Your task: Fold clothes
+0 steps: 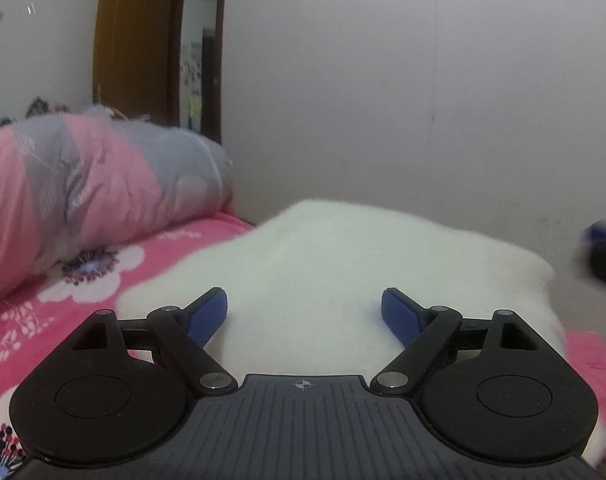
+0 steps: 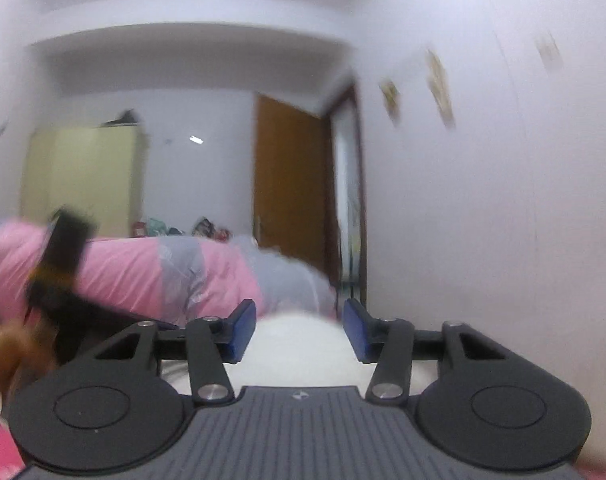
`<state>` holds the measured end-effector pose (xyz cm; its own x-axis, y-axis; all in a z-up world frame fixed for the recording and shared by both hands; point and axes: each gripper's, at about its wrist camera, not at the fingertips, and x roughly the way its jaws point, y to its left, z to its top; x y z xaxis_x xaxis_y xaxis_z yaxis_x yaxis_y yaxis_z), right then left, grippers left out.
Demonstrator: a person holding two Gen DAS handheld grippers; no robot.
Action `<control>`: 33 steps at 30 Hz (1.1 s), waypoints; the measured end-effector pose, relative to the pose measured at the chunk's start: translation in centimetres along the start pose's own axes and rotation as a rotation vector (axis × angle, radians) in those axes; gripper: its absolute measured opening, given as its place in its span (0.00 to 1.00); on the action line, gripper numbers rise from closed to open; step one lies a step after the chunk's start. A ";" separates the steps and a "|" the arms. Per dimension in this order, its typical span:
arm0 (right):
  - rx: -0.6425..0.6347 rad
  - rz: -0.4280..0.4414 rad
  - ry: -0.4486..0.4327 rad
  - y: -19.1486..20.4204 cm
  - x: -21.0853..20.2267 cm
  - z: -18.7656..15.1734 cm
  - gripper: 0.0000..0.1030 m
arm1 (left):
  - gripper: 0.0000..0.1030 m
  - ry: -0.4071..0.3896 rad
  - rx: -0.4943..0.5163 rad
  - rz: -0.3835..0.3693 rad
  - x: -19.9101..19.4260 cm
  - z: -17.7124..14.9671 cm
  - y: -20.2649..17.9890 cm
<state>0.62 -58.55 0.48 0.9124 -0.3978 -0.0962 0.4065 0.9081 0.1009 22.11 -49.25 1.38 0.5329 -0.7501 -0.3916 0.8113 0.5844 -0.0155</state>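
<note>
White fluffy garment lies heaped mid-bed, just beside the rolled quilt. My left tool gapes wide over it, nothing gripped. Right tool half-open, empty, probably lining up an edge to fold.

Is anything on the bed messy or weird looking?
Nothing looks broken or spilled. The white fluffy garment lies in a lumpy heap on the pink flowered bedsheet, not folded flat yet. A pink and grey duvet is bunched up beside it.
</note>
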 end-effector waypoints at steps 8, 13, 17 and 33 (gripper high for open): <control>0.346 -0.101 0.172 -3.6 0.9 -1.3 0.50 | 0.87 0.050 -0.098 0.026 -0.6 1.3 0.8; 0.427 -0.057 0.126 -3.7 -5.2 1.2 0.54 | 0.92 -0.019 -0.139 -0.003 -7.1 1.9 0.9; 0.426 -0.007 0.095 -2.2 -11.4 1.9 0.71 | 0.94 -0.024 -0.120 -0.013 -13.8 0.9 0.7; 0.398 0.375 -0.036 6.7 -28.6 10.8 0.97 | 0.99 -0.185 -0.253 0.025 -37.3 -2.5 2.8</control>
<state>-22.29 -42.52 14.62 0.9964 -0.0666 0.0521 0.0327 0.8718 0.4889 3.92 -18.84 13.63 0.6057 -0.7644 -0.2210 0.7240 0.6447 -0.2455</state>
